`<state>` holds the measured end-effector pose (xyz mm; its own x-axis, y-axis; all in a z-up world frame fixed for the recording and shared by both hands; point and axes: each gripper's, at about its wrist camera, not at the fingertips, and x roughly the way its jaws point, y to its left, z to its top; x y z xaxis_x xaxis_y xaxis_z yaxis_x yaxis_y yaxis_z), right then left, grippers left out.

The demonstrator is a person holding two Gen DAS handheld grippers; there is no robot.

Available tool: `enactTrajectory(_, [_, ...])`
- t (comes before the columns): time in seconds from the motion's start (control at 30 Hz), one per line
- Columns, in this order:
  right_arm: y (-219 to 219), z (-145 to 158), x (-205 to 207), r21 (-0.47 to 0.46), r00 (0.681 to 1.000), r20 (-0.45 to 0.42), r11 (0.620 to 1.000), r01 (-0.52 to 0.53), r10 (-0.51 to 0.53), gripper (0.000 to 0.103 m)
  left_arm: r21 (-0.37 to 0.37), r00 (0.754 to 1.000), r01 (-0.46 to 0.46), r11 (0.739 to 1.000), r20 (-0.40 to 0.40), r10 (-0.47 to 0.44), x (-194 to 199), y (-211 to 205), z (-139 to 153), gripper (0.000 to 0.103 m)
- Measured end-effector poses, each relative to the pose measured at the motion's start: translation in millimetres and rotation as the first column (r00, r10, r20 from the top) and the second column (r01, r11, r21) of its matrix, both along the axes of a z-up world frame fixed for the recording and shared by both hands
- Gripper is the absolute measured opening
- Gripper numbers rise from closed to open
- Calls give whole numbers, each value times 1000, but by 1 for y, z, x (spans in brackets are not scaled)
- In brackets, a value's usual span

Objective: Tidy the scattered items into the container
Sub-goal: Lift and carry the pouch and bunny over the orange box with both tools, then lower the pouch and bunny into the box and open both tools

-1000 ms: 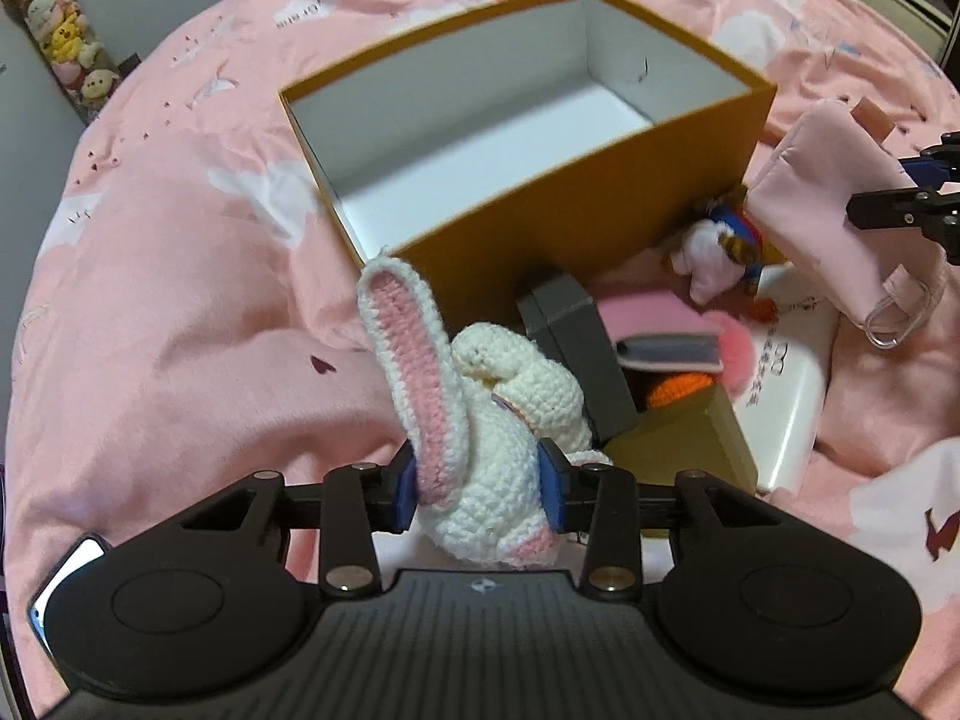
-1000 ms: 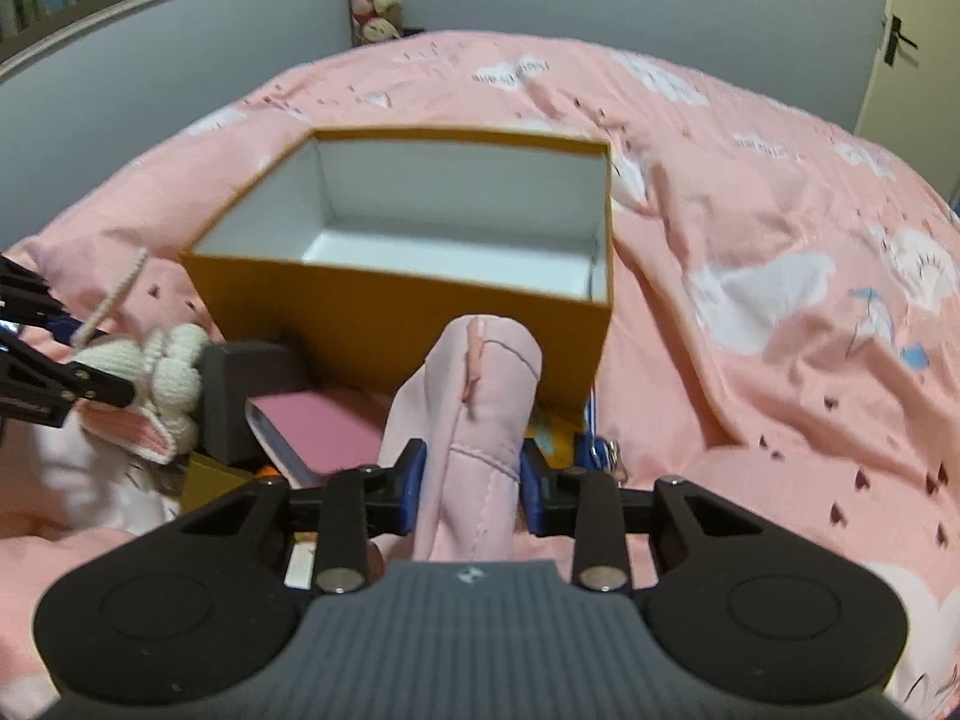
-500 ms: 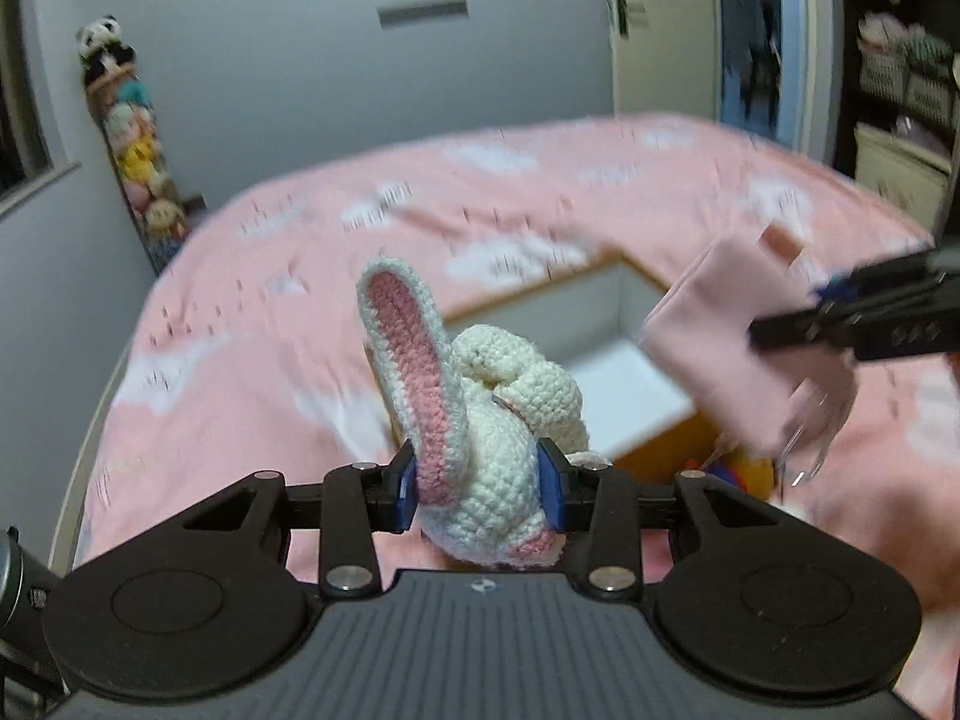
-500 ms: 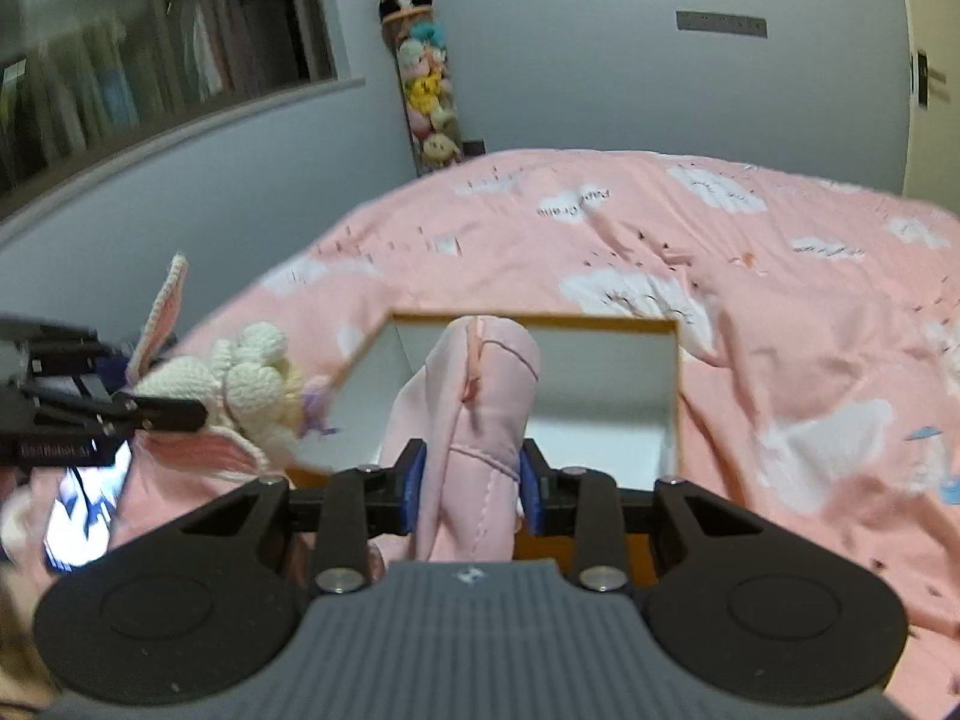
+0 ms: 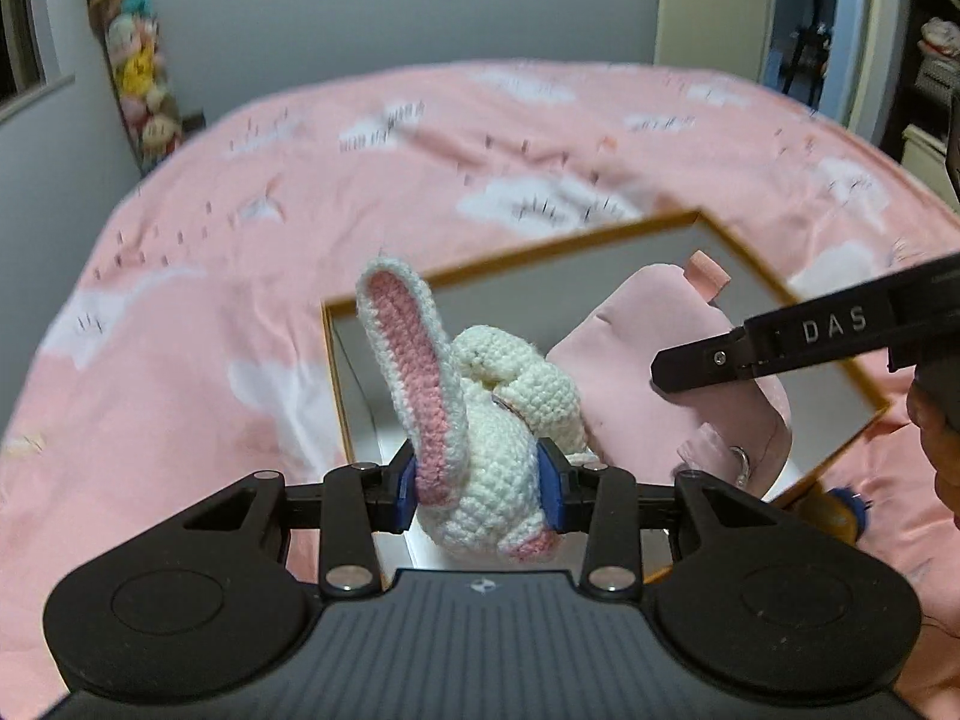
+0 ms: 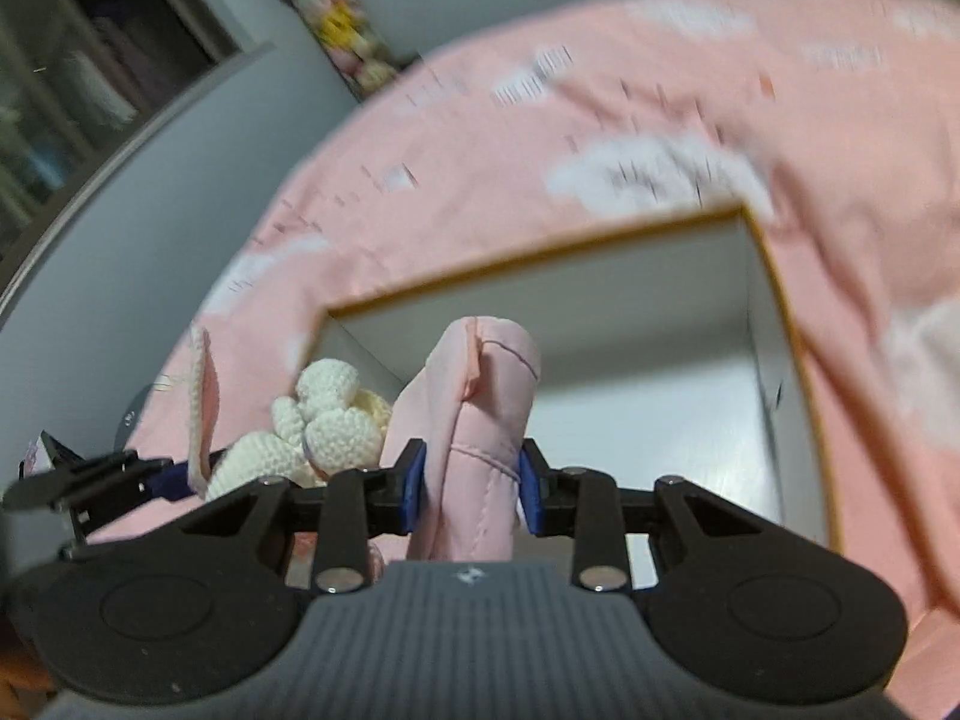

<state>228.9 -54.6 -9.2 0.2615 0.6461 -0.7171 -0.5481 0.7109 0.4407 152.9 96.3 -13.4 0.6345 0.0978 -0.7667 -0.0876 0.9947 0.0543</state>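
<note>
You are holding 2 things above the open box (image 5: 798, 306) at this moment. Your left gripper (image 5: 480, 480) is clamping the crocheted rabbit (image 5: 480, 420) between its blue pads (image 5: 405, 483), with the long pink ear standing up in front of the camera. Your right gripper (image 6: 471, 483) is squeezing the pink pouch (image 6: 480, 408) in the same way, and the pouch is pointing forward and up between the fingers. In the left wrist view the pouch (image 5: 648, 372) is hanging just beside the rabbit, over the white inside of the box, and the right gripper (image 5: 708, 363) is coming in from the right edge.

The box is standing on the pink bedspread (image 5: 240, 210) with its orange rim toward you. The part of its floor that is showing looks bare, but the rabbit and the pouch are covering much of it, so I cannot say for sure that nothing is lying inside.

So the task is only at its beginning, in my judgement: 2 things are lifted and are over the container, but neither is released yet. Next to the box's near right corner a small orange and blue object (image 5: 840, 513) is peeking out on the bed, too hidden to name. It is probably waiting for its turn. What is left is to lower both things, let them go, and then collect the rest.
</note>
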Motion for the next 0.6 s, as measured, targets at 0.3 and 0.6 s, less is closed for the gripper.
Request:
enactTrajectory(0.3, [26,-52,8,-110,996,-91,994,4,-14,35,86,991,27,996,-133,-15,10,-4,-34,45])
enactTrajectory(0.6, [39,-68,9,-183,991,-134,982,-43,18,39,112,974,47,993,-223,-21,19,-4,-44,52])
